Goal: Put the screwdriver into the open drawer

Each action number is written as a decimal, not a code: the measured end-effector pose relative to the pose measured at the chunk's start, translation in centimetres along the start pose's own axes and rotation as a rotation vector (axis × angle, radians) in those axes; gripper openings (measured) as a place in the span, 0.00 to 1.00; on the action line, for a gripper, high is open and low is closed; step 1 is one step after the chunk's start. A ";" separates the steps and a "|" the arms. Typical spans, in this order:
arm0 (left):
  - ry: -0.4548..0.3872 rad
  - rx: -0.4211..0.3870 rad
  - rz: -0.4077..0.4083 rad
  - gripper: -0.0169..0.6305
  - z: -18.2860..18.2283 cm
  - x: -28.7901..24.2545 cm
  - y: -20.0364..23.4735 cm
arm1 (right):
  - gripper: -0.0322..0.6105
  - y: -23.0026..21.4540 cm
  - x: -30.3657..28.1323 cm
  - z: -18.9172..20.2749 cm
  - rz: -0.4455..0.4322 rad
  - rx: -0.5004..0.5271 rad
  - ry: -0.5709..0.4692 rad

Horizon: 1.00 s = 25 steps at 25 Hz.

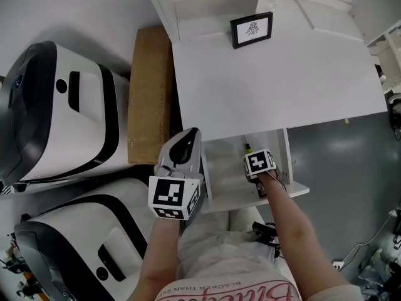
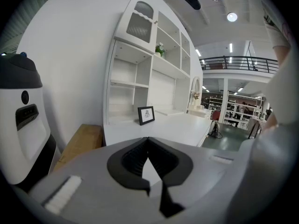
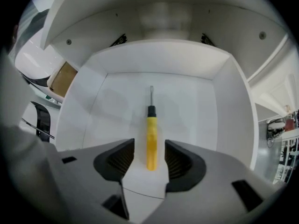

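The screwdriver [image 3: 151, 141], yellow-handled with a thin metal shaft, lies flat on the floor of the open white drawer [image 3: 112, 106], its tip pointing toward the back. My right gripper [image 3: 149, 154] hangs straight down over it. Its jaws are open, with a gap on each side of the handle. In the head view the right gripper [image 1: 258, 168] sits inside the drawer [image 1: 222, 171], and a bit of the yellow screwdriver [image 1: 247, 148] shows behind it. My left gripper [image 1: 187, 140] rests at the drawer's left edge, its pads [image 2: 140, 155] meeting at the tips with nothing between them.
The drawer sticks out from under a white desk [image 1: 282, 86] that holds a small framed picture [image 1: 251, 29]. A cardboard box [image 1: 150, 93] stands left of the desk. Two large white-and-black machines [image 1: 56, 105] [image 1: 81, 243] fill the left side. Cables [image 1: 266, 231] hang near the drawer front.
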<state>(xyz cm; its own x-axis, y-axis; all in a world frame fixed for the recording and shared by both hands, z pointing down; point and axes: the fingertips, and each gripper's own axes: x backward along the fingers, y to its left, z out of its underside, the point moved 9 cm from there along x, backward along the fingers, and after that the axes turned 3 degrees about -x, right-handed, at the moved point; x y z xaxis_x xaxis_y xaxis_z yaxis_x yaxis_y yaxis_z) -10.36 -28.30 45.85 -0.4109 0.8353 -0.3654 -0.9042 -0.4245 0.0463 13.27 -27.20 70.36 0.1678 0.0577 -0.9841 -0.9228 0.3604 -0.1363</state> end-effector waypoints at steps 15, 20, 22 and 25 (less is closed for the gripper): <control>-0.046 0.012 -0.020 0.04 -2.4 2.6 -2.3 | 0.36 0.4 5.8 0.2 -0.029 -0.028 -0.114; -0.063 0.007 -0.032 0.04 -3.3 3.5 -2.8 | 0.36 0.5 7.8 0.3 -0.038 -0.021 -0.147; -0.074 0.002 -0.033 0.04 -3.7 3.7 -3.0 | 0.36 0.2 8.8 0.0 -0.035 -0.020 -0.173; -0.091 -0.006 -0.034 0.04 -4.3 3.9 -3.1 | 0.36 -0.1 10.2 -0.3 -0.030 -0.030 -0.213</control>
<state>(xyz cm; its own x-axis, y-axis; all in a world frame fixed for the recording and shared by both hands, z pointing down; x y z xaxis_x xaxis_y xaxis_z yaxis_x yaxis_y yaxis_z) -8.62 -25.22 40.26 -0.3893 0.8773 -0.2807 -0.9172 -0.3974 0.0299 14.94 -26.92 60.30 0.2620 0.2434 -0.9339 -0.9257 0.3370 -0.1719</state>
